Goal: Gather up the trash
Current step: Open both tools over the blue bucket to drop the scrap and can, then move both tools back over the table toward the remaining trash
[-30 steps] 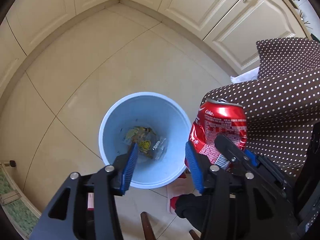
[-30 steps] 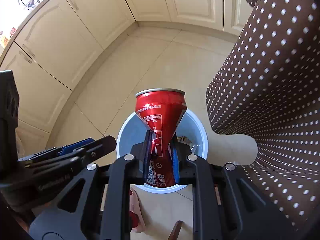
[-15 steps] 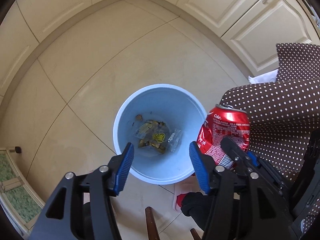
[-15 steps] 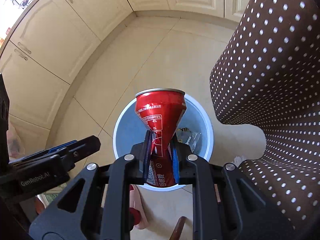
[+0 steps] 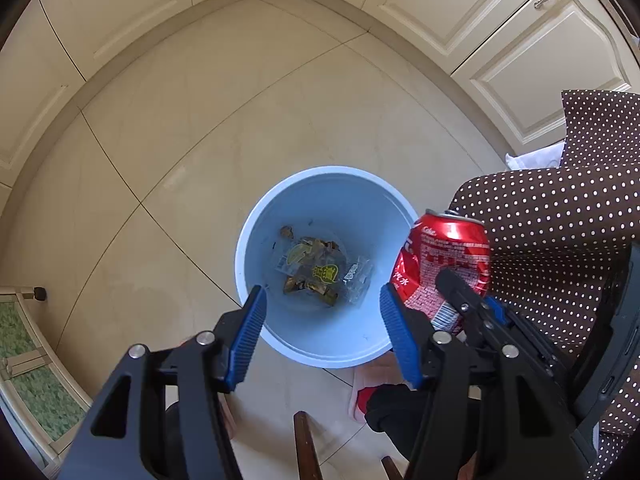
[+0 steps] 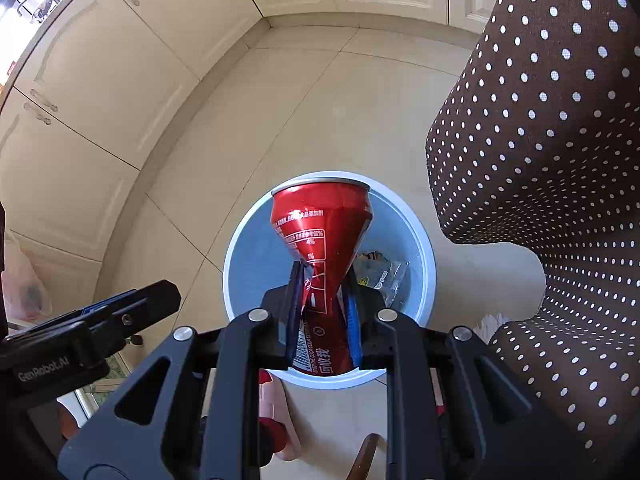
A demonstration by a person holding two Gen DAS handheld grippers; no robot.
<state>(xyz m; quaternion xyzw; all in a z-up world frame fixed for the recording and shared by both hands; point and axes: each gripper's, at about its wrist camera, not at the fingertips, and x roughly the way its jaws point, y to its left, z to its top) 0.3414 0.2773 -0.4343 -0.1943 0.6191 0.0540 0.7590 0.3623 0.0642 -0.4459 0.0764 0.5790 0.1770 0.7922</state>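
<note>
A light blue bin [image 5: 352,204] stands on the tiled floor with crumpled wrappers [image 5: 316,268] at its bottom. My left gripper [image 5: 322,294] hovers over the bin's near rim, open, with nothing between its blue pads. A crushed red cola can [image 6: 320,216] hangs over the bin [image 6: 256,276] in my right gripper [image 6: 322,280], pinched at its squeezed waist. Those jaws are starting to open, but the pads still touch the can. In the left wrist view the can [image 5: 452,248] hangs at the bin's right rim.
A brown cloth with white dots [image 6: 540,120] hangs close on the right of the bin. Cream cabinets [image 5: 500,40] line the far walls. A pink and red slipper [image 6: 276,420] and dark wooden legs [image 5: 304,448] lie near the bin's front edge.
My left jaws have spread wider. The right gripper has sunk with the can toward the bin. The bin has shifted rightward in the left wrist view.
</note>
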